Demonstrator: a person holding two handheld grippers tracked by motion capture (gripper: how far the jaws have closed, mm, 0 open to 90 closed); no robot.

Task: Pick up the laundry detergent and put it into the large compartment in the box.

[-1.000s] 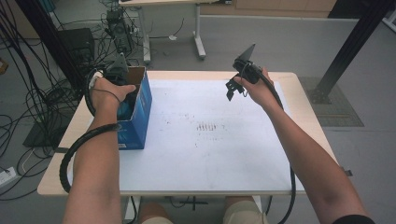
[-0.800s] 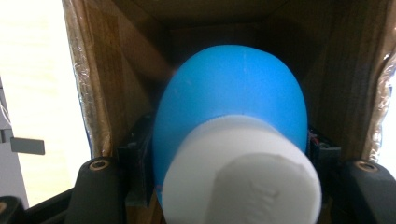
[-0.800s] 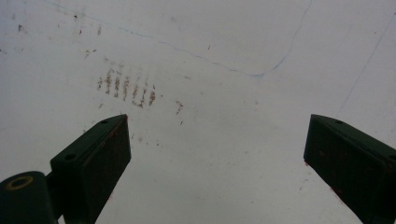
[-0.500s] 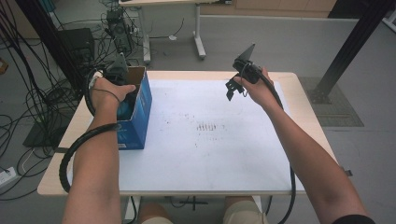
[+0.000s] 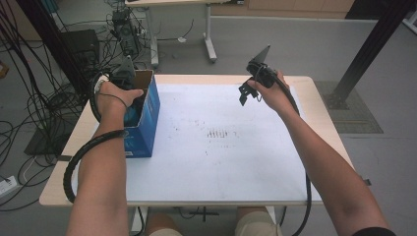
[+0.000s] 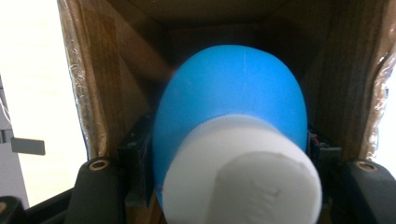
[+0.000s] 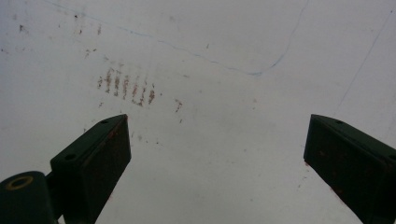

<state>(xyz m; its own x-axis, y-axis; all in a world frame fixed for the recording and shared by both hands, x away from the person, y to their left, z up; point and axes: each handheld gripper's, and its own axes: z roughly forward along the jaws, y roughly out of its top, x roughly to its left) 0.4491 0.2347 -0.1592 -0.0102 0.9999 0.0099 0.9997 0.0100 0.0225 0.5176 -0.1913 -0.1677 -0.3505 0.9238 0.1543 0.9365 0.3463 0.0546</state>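
- My left gripper reaches into the box at the tabletop's left edge, pinching a blue bottle by its sides.
- My right gripper hangs over the far right corner, jaws spread, nothing between them.

Grey floor all round, bright and evenly lit. Tangled black cables piled at left. Leg of a second desk beyond the table, dark metal post standing at right.
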